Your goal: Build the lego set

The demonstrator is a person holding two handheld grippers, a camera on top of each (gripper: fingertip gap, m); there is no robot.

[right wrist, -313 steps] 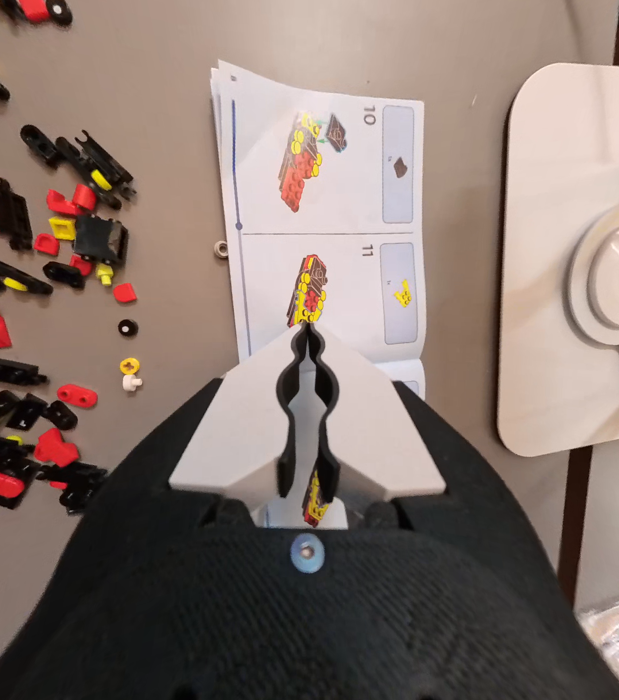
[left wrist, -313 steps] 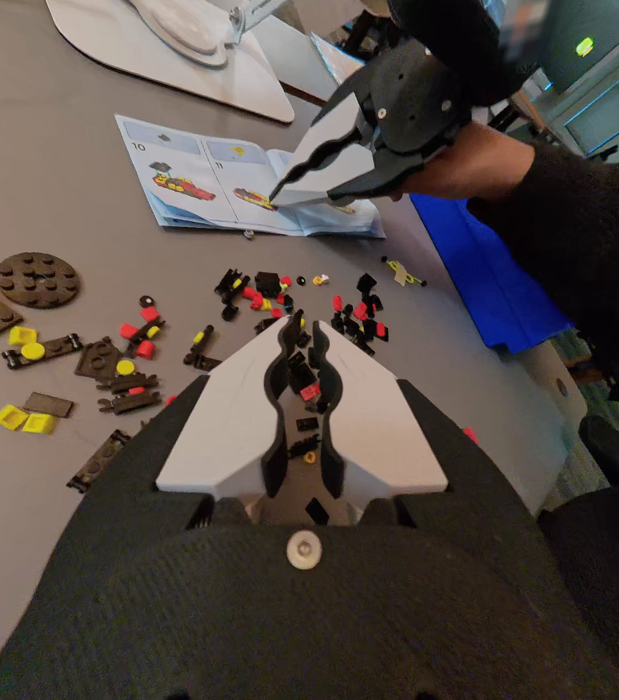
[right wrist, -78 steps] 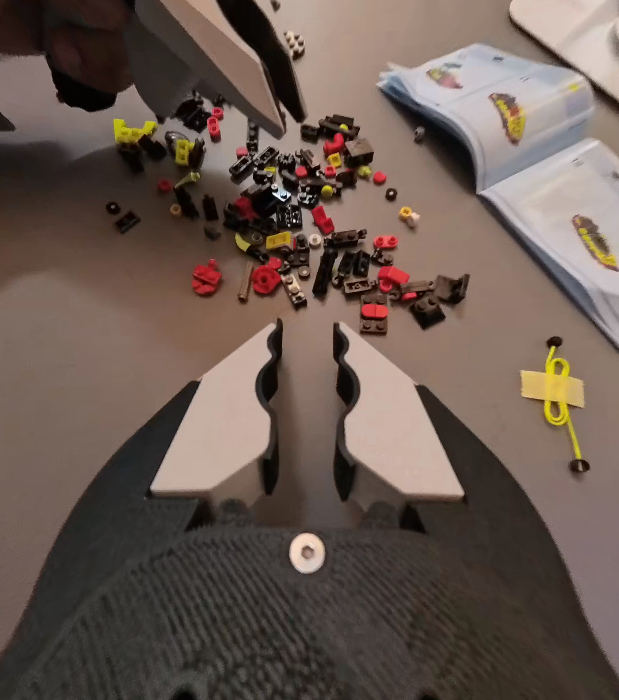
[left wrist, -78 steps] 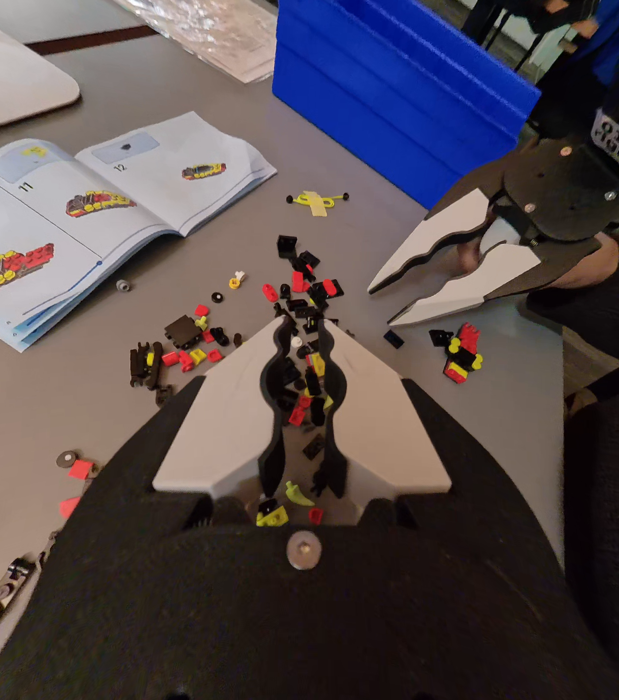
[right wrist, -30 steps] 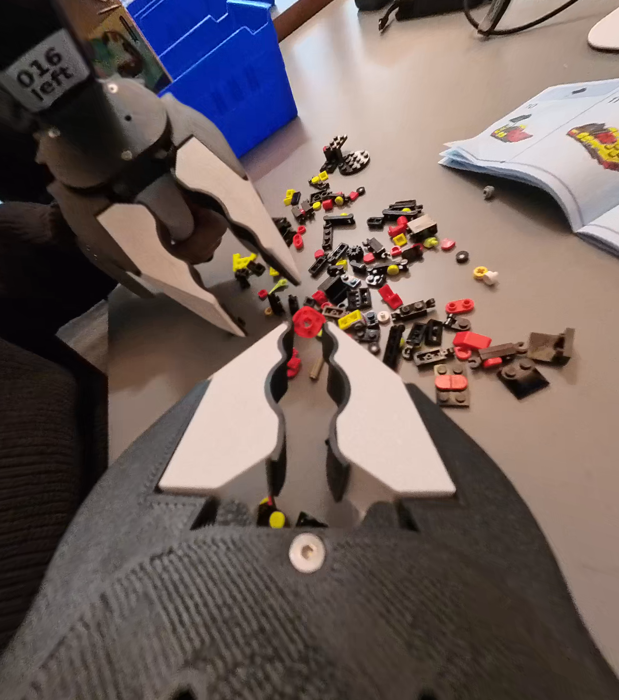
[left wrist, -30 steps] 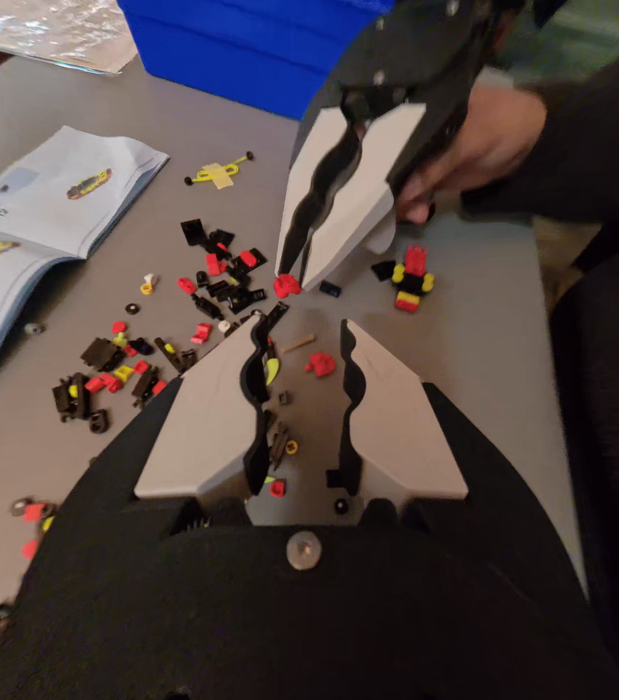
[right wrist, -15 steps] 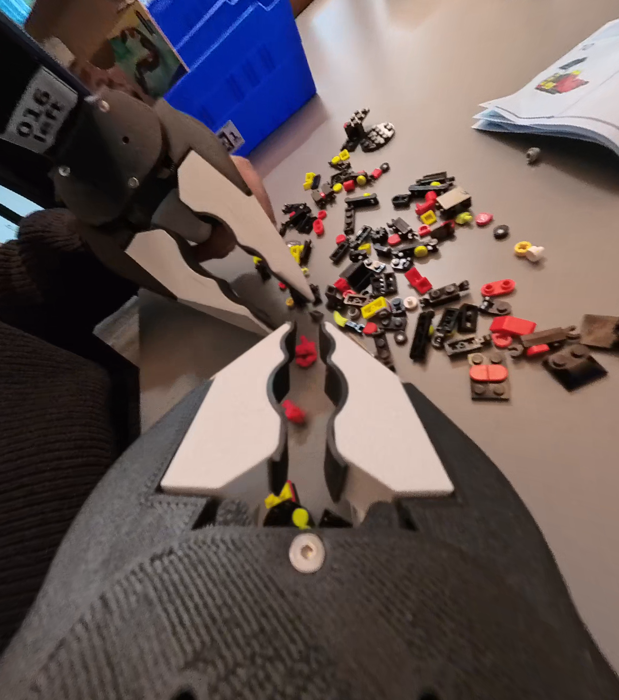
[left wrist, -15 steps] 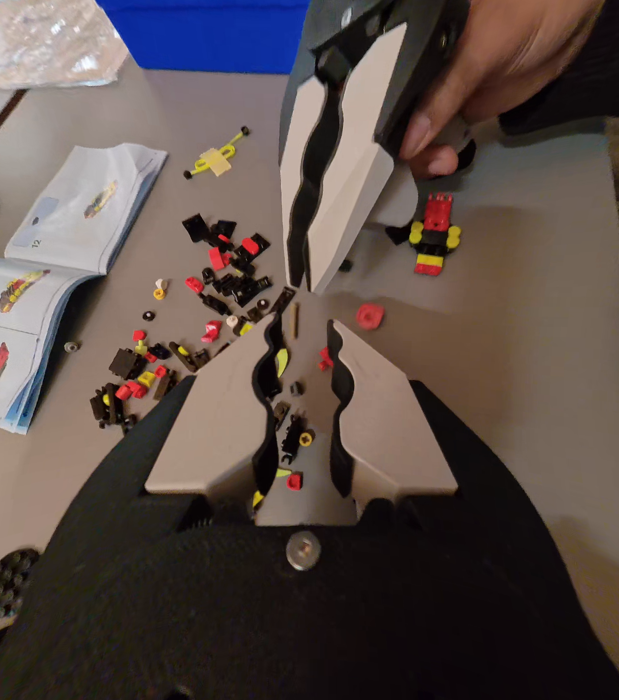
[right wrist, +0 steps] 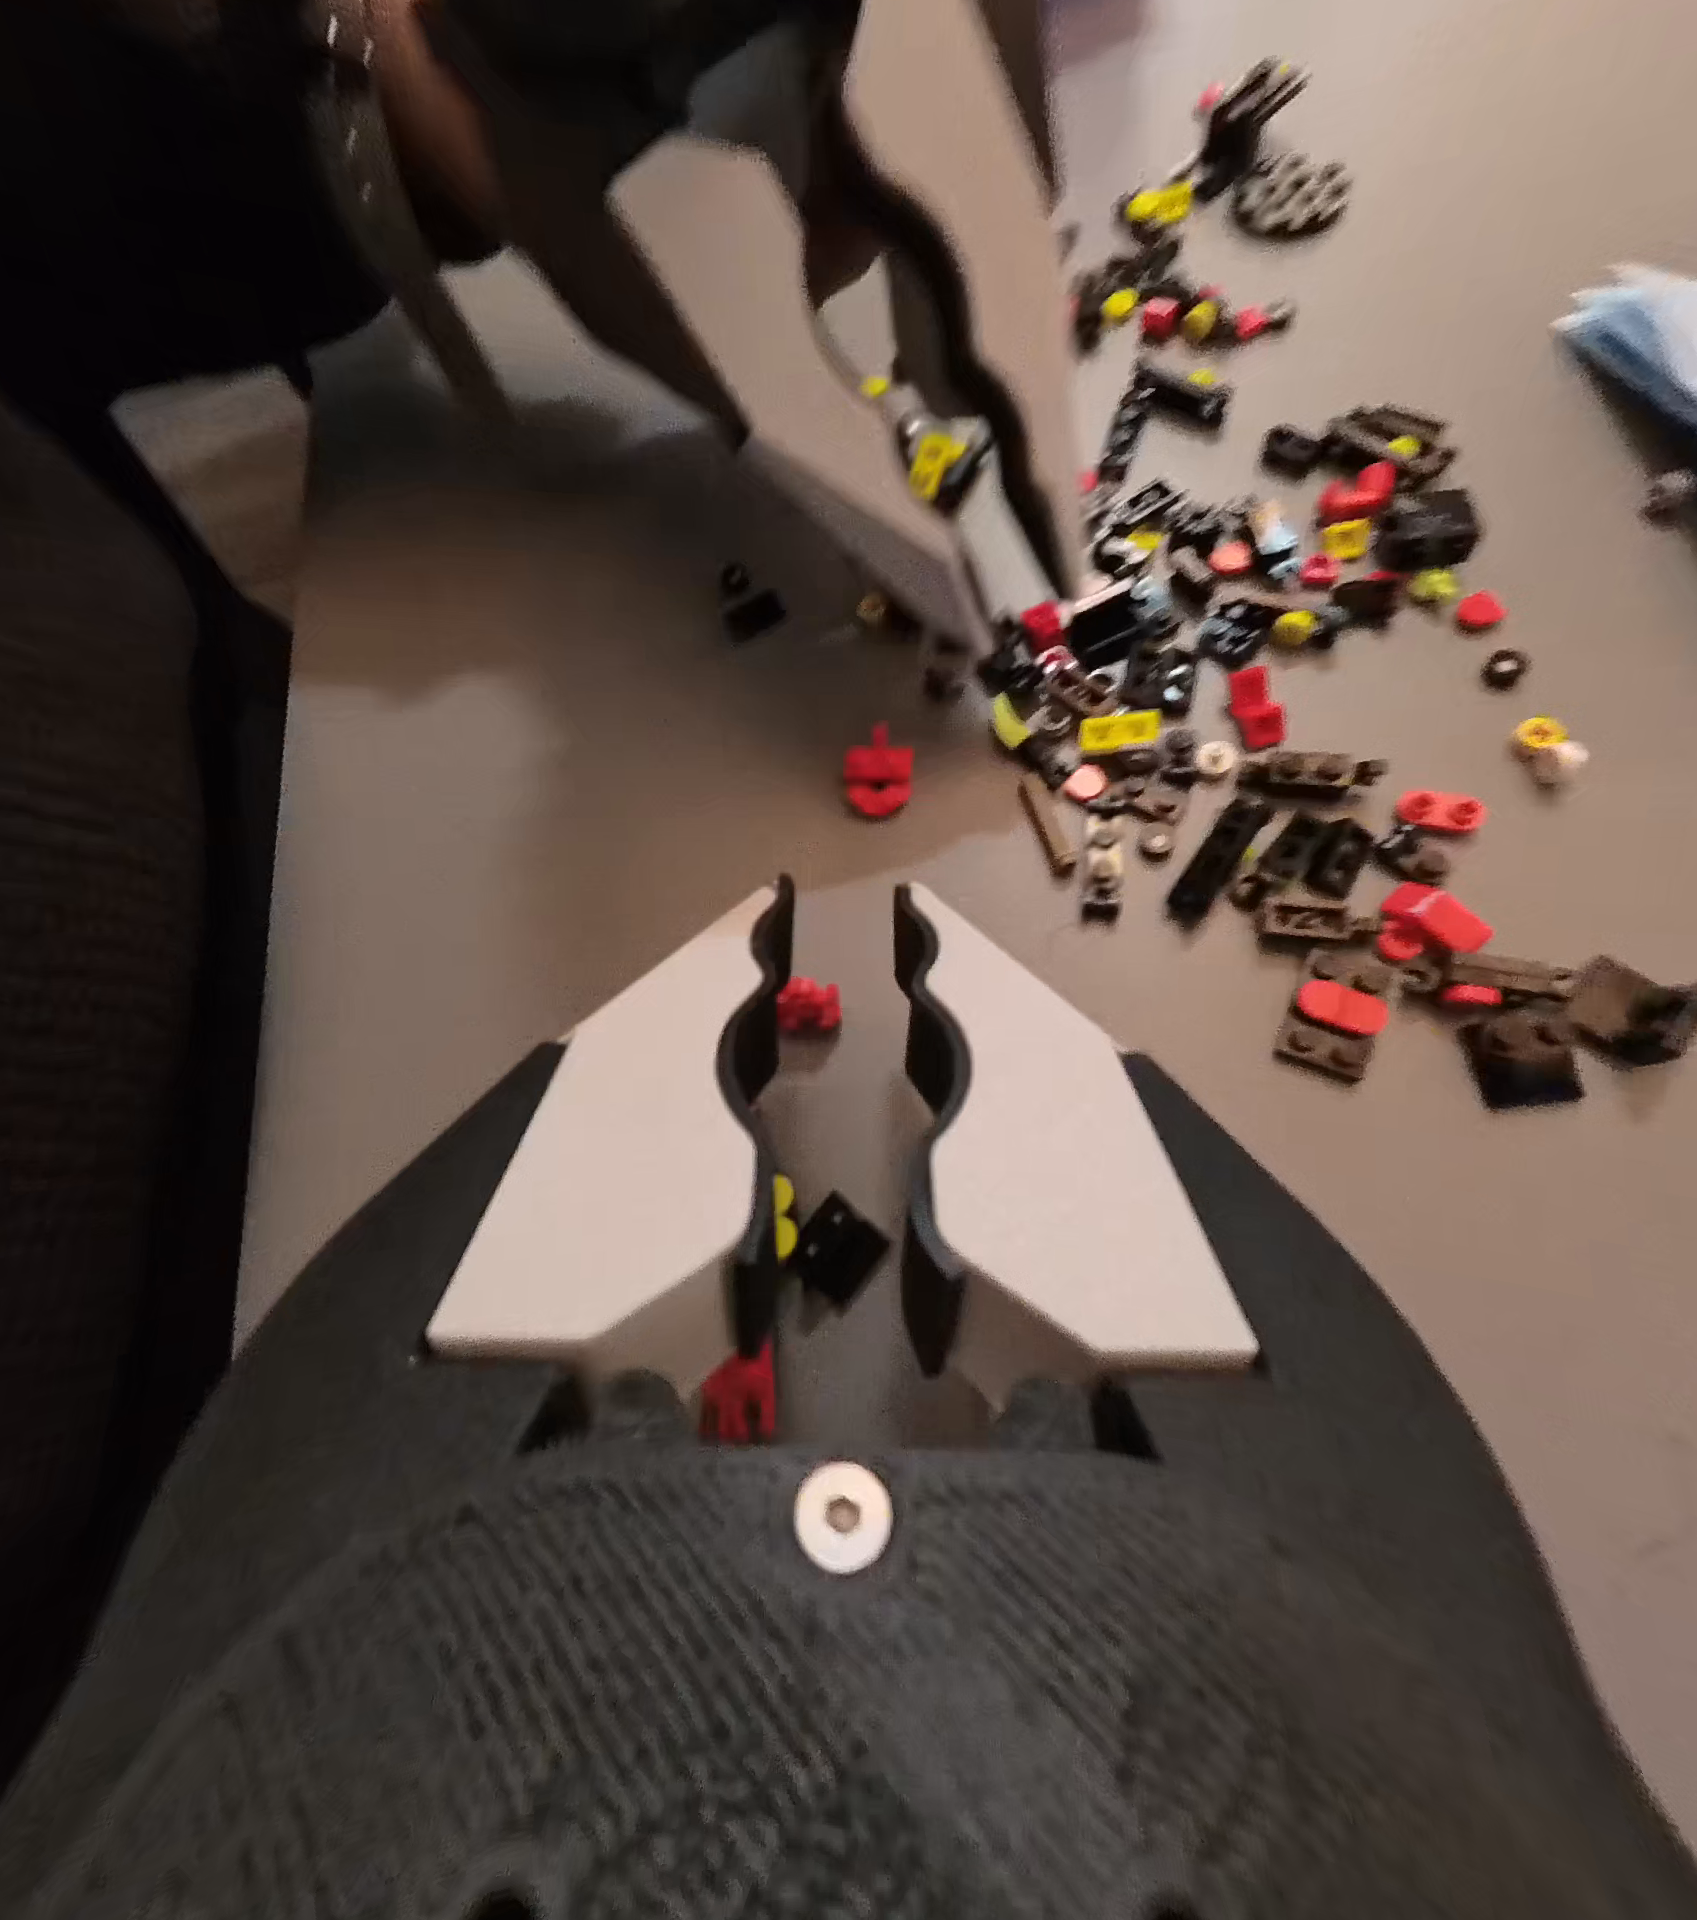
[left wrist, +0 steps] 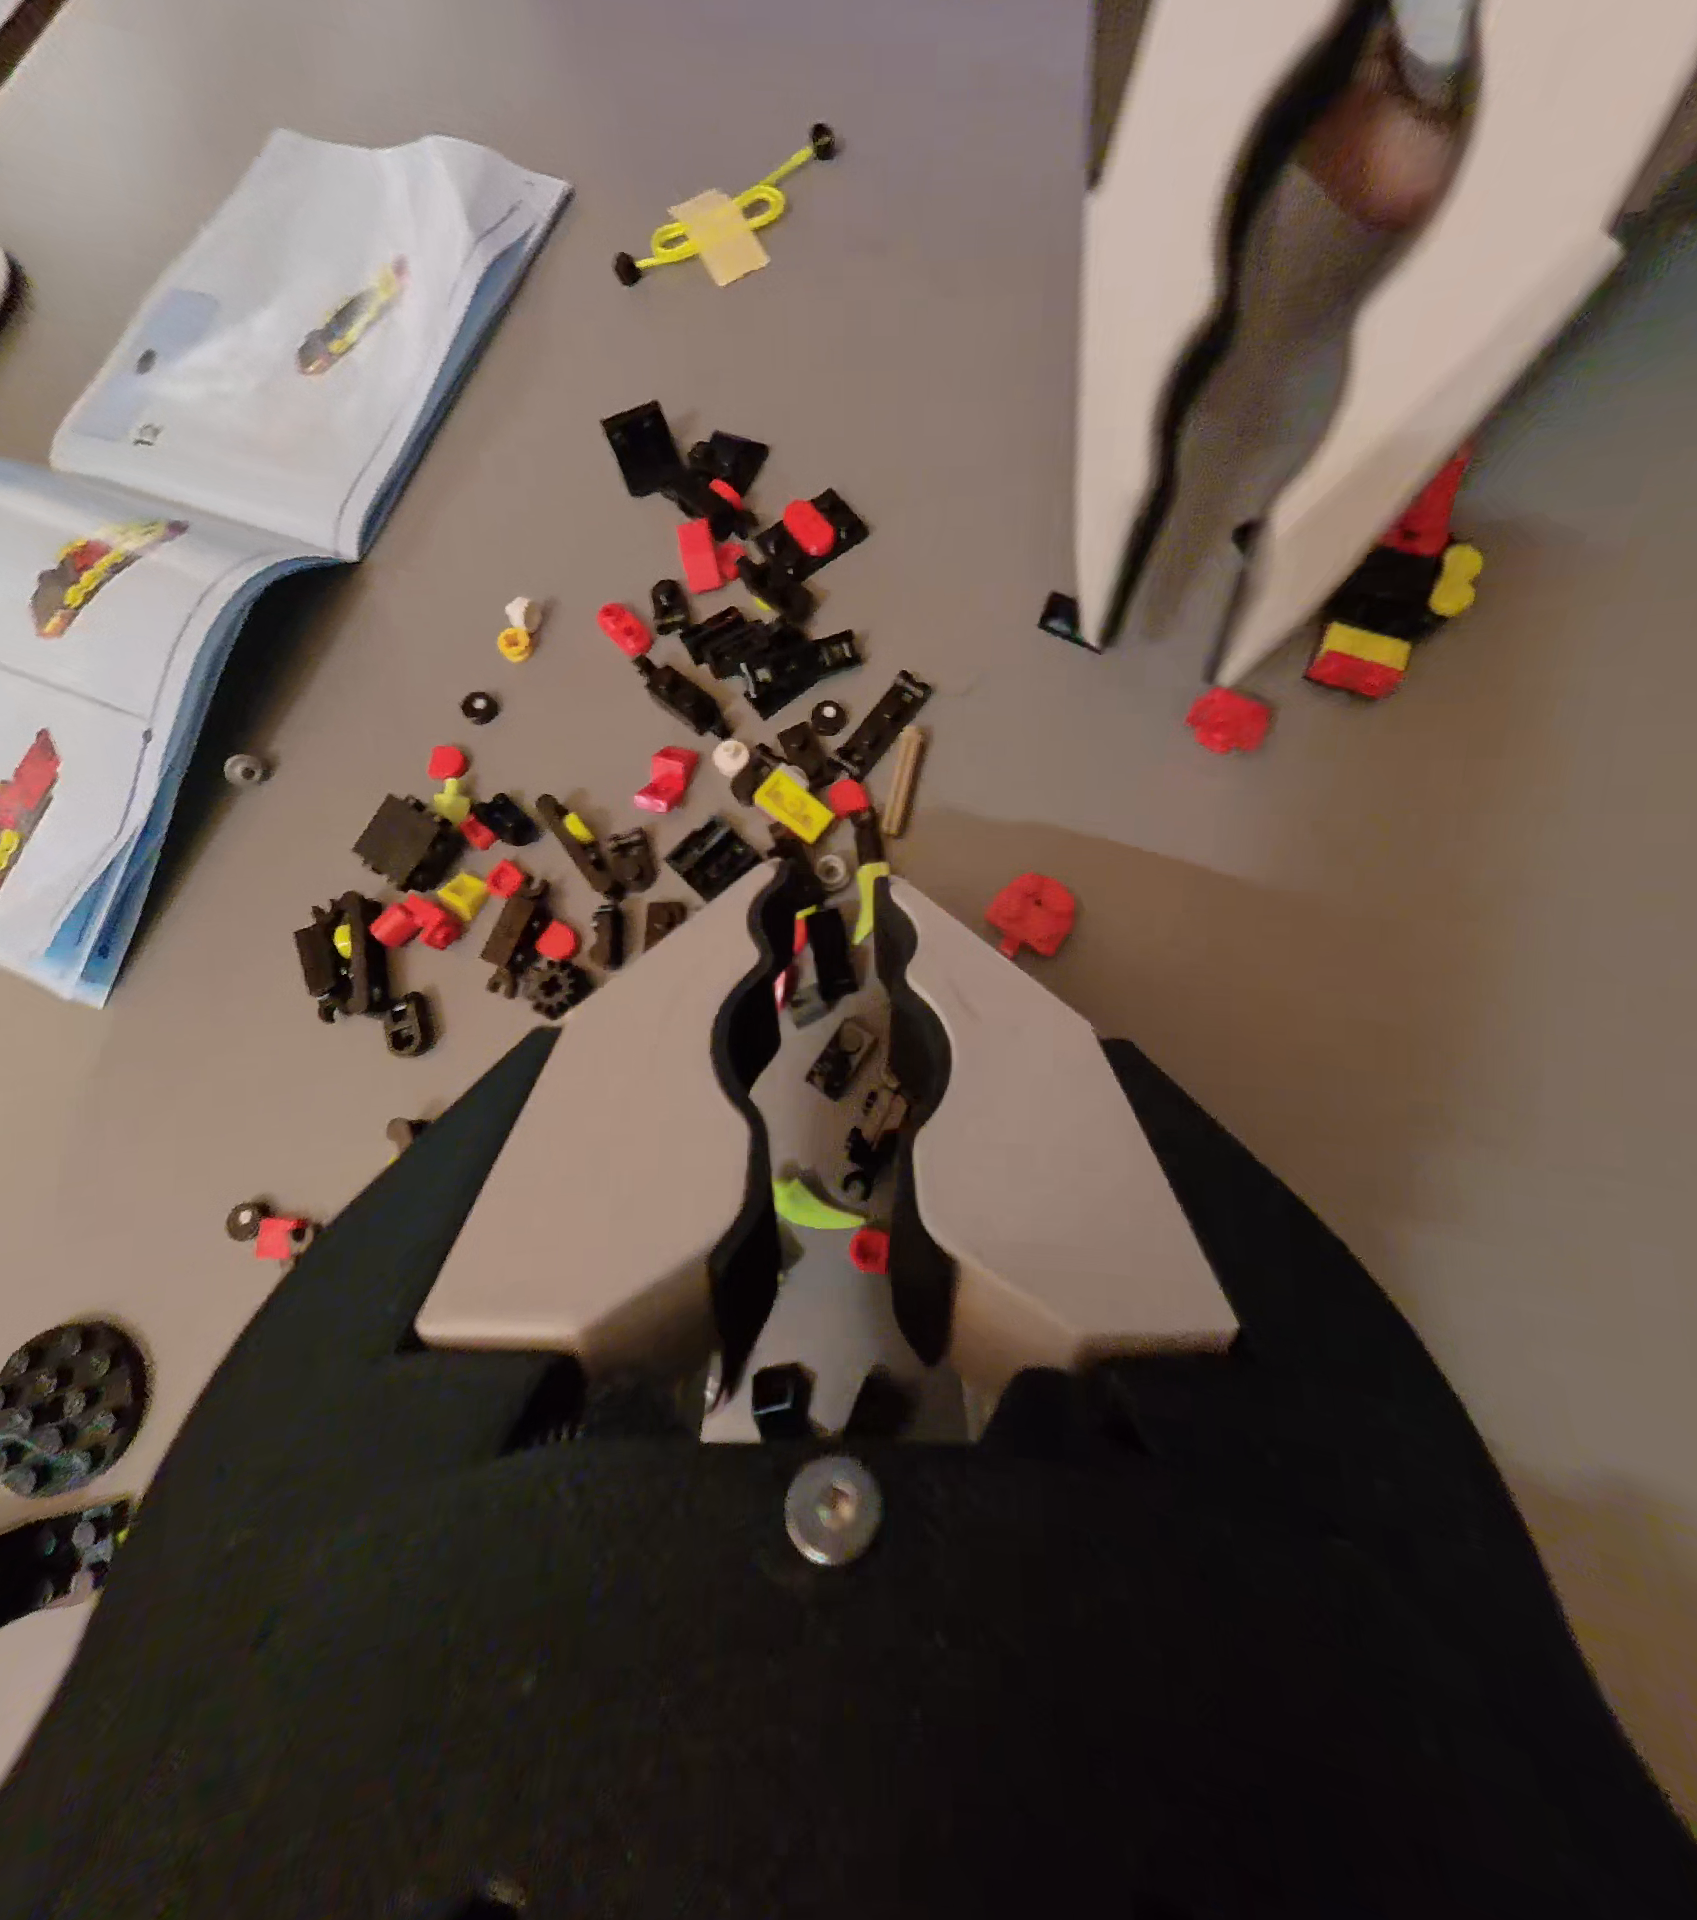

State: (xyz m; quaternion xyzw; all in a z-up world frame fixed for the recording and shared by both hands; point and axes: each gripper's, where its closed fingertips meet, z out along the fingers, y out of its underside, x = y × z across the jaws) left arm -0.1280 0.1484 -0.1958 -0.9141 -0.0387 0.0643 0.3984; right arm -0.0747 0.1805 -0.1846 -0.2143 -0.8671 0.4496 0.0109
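Build barely begun: at the bottom centre of the left wrist view, the left gripper hangs with its fingers parted over the near edge of a loose pile of black, red and yellow Lego pieces, grasping nothing. Just right of its tips lies a small red piece. Further up the frame, at right, the right gripper points down at the grey table with its fingers released and empty, one tip touching or just above a second red piece; the right wrist view shows that piece between the open fingers. Partly hidden behind that gripper stands the only assembled work in sight, a small red, black and yellow sub-assembly. By this evidence, most of the set is left to build: dozens of parts lie unsorted. At left centre the instruction booklet lies open. A yellow string with black ends, taped in a loop, sits near the top centre. A black round plate rests at lower left. No container appears in either view; every part lies directly on the table.
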